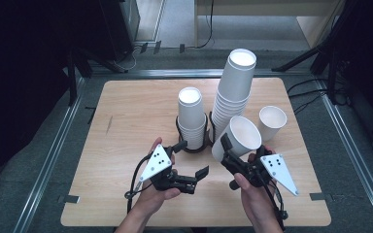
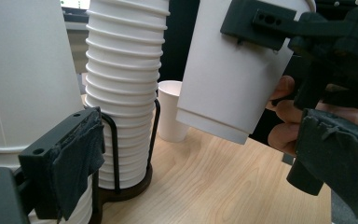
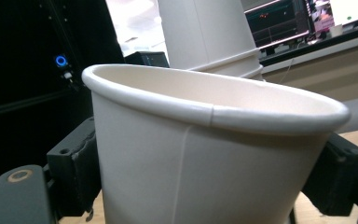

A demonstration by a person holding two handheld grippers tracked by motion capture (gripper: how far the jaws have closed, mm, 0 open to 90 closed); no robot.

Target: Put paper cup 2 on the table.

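Note:
My right gripper (image 1: 233, 150) is shut on a white paper cup (image 1: 238, 137), one jaw on each side of its wall, and holds it tilted above the table with its mouth facing up and away. In the right gripper view the held cup (image 3: 205, 163) sits between both black jaws. My left gripper (image 1: 191, 158) stands open just left of it, with nothing between its fingers. Seen from the left gripper view, the held cup (image 2: 223, 70) hangs in front with the other hand's fingers behind it.
A black wire holder (image 1: 194, 145) carries a short cup stack (image 1: 191, 116) and a tall leaning stack (image 1: 230, 92) at the middle of the wooden table (image 1: 126, 121). A single upright cup (image 1: 272, 122) stands to the right. Metal rails edge the floor around.

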